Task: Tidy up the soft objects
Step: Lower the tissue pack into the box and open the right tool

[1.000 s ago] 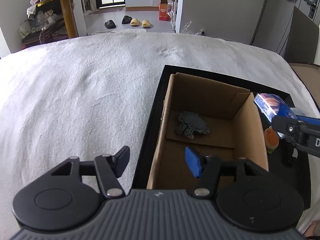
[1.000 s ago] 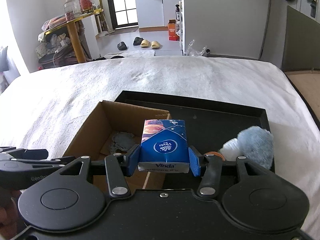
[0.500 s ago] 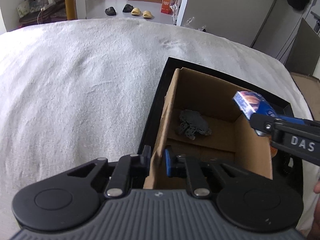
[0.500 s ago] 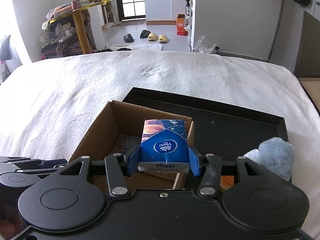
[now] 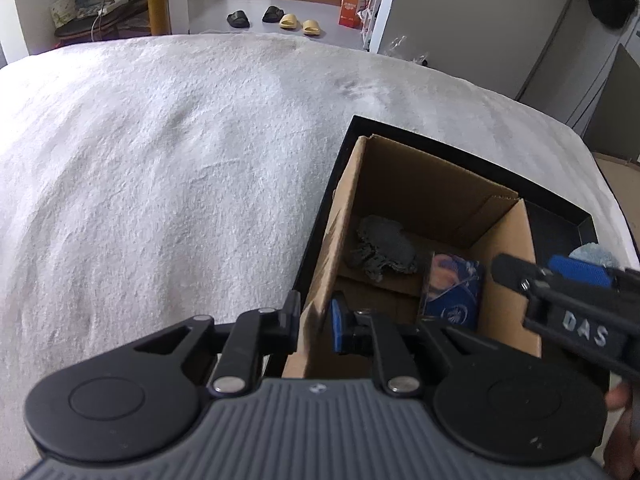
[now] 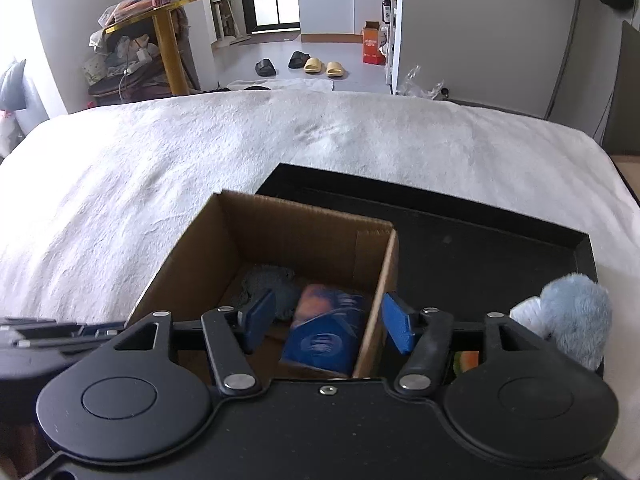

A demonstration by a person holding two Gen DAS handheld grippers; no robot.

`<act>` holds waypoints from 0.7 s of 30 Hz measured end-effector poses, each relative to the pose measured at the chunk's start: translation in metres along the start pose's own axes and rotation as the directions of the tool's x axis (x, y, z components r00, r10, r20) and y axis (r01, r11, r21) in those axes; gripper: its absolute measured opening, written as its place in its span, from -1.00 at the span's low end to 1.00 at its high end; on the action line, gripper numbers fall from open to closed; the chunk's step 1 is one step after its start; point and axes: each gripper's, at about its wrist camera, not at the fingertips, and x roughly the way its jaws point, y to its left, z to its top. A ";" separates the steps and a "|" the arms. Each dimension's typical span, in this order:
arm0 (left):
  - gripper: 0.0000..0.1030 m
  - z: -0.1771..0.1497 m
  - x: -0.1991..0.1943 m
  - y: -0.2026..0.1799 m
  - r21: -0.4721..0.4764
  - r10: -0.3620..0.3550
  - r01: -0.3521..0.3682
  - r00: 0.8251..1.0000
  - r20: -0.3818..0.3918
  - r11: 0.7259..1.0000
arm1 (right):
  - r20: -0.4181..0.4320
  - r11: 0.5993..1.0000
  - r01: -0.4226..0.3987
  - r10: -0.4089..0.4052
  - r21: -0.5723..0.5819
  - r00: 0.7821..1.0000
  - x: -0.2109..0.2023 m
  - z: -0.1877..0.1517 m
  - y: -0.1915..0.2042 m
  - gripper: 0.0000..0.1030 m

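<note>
Left claw [image 5: 315, 322] clamped on box [image 5: 344, 216] wall; right claw [image 6: 326, 322] open above tissue pack [image 6: 324, 330] lying inside.

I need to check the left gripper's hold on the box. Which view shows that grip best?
The left wrist view: the left gripper is shut on the box wall, one finger on each side. The right wrist view shows only a dark part of that gripper at the left edge, the grip itself hidden.
</note>
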 end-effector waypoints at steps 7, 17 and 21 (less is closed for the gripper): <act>-0.81 0.002 -0.001 -0.009 0.049 0.007 -0.009 0.999 0.039 0.999 | 0.006 0.999 0.007 -0.008 0.049 1.000 -0.017 -0.014 -0.022 0.16; -0.82 0.005 0.000 -0.018 0.087 0.046 -0.052 0.997 0.064 0.995 | 0.000 0.990 0.041 -0.041 0.136 0.999 -0.037 -0.038 -0.066 0.17; -0.82 0.006 0.001 -0.022 0.106 0.064 -0.071 0.996 0.066 0.992 | -0.008 0.981 0.047 -0.046 0.189 0.999 -0.037 -0.049 -0.085 0.17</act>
